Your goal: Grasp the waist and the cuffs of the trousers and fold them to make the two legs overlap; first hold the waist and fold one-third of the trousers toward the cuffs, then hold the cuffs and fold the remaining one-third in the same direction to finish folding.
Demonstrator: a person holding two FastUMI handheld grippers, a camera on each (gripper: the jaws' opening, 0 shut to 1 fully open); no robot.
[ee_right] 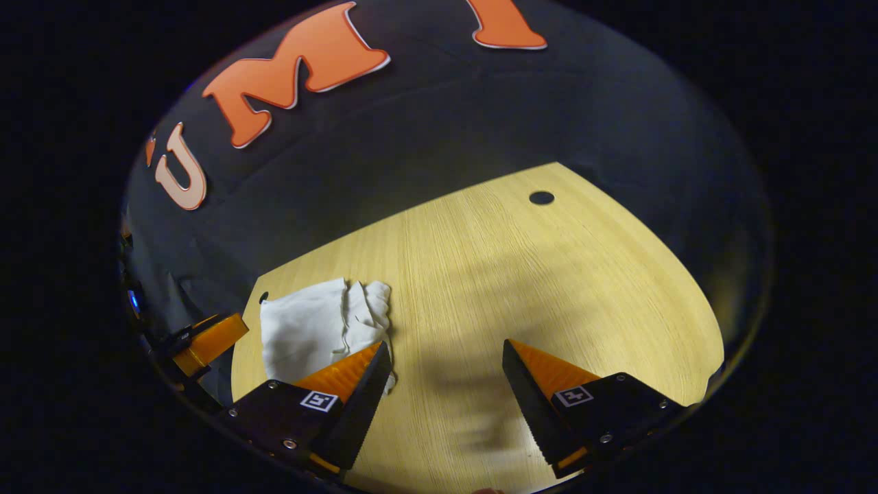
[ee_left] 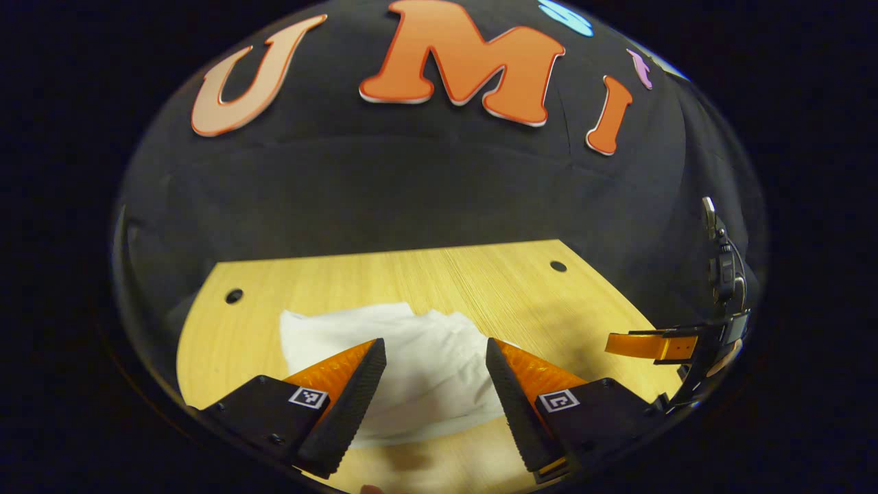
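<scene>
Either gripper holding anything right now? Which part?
Nothing held. Left gripper and right gripper are open above the folded white cloth trousers on the wooden table.

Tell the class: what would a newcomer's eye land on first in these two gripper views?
First, the white cloth trousers, lying bunched in a compact heap on the pale wooden table, near its front left part. Next, the left gripper, hanging open just above the heap, and the right gripper, open over bare wood to the heap's right.
</scene>
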